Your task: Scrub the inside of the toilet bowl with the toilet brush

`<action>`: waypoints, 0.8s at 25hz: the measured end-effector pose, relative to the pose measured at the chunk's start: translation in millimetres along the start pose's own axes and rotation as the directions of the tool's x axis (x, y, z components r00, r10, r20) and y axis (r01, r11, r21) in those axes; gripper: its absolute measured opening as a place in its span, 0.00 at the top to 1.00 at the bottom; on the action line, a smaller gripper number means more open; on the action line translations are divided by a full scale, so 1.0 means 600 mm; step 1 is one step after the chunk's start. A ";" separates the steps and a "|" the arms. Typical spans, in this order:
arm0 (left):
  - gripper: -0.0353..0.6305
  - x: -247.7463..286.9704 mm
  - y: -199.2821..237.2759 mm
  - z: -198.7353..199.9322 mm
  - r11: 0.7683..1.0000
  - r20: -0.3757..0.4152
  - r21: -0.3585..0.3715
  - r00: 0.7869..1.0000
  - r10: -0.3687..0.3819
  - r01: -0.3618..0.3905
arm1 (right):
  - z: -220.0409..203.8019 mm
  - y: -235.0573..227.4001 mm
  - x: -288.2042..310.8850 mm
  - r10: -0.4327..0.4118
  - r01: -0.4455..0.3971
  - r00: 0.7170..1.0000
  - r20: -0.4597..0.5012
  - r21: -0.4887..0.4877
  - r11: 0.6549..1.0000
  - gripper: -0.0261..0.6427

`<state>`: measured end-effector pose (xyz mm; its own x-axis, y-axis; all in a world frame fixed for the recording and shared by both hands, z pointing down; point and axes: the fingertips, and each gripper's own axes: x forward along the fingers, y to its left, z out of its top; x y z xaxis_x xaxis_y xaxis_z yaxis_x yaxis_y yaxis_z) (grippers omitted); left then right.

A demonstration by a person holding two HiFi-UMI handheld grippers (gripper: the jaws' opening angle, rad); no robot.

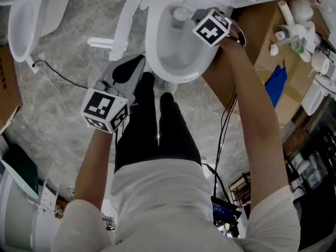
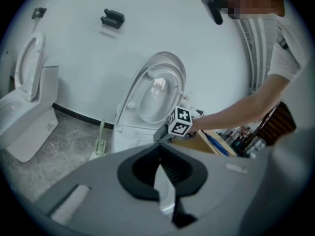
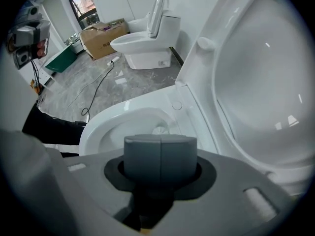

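Observation:
The white toilet bowl (image 1: 157, 62) stands open in front of me, its lid (image 3: 266, 82) raised against the wall. My right gripper (image 1: 195, 16) reaches over the bowl's right rim. It is shut on the toilet brush, whose pale round head (image 1: 181, 13) sits low inside the bowl. In the right gripper view the jaws (image 3: 160, 154) are pressed together, with the brush head (image 3: 160, 130) just beyond them. My left gripper (image 1: 140, 61) hangs shut and empty above the floor at the bowl's near left edge. In its own view the tips (image 2: 158, 149) meet, pointing at the toilet (image 2: 142, 127).
A second toilet (image 1: 23, 20) stands at the far left, and a thin cable (image 1: 63, 77) runs across the marble floor. A cardboard box (image 1: 257, 30) and bottles (image 1: 296, 25) crowd the right. A pale green brush-like tool (image 2: 100, 144) leans beside the toilet. My legs (image 1: 157, 125) stand before the bowl.

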<state>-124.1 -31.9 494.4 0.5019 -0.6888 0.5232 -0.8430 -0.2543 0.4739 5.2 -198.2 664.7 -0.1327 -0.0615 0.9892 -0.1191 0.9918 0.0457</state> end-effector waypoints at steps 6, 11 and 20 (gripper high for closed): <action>0.96 -0.006 0.002 -0.007 1.000 -0.013 0.005 1.000 -0.001 0.001 | 0.009 0.055 0.023 0.044 -0.044 0.999 0.021 0.038 0.998 0.74; 0.96 -0.004 -0.002 -0.009 1.000 -0.017 0.009 1.000 -0.004 0.004 | 0.006 0.094 0.035 0.078 -0.079 0.996 0.032 0.046 0.996 0.74; 0.96 0.007 -0.023 -0.020 1.000 -0.028 0.016 0.999 -0.019 0.020 | -0.030 0.134 0.048 0.130 -0.133 0.991 0.036 0.084 0.988 0.74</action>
<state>-108.0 -23.3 498.4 0.5233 -0.6646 0.5333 -0.8358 -0.2784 0.4732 9.3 -118.2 699.6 -0.1822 0.0638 0.9812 -0.1831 0.9782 -0.0977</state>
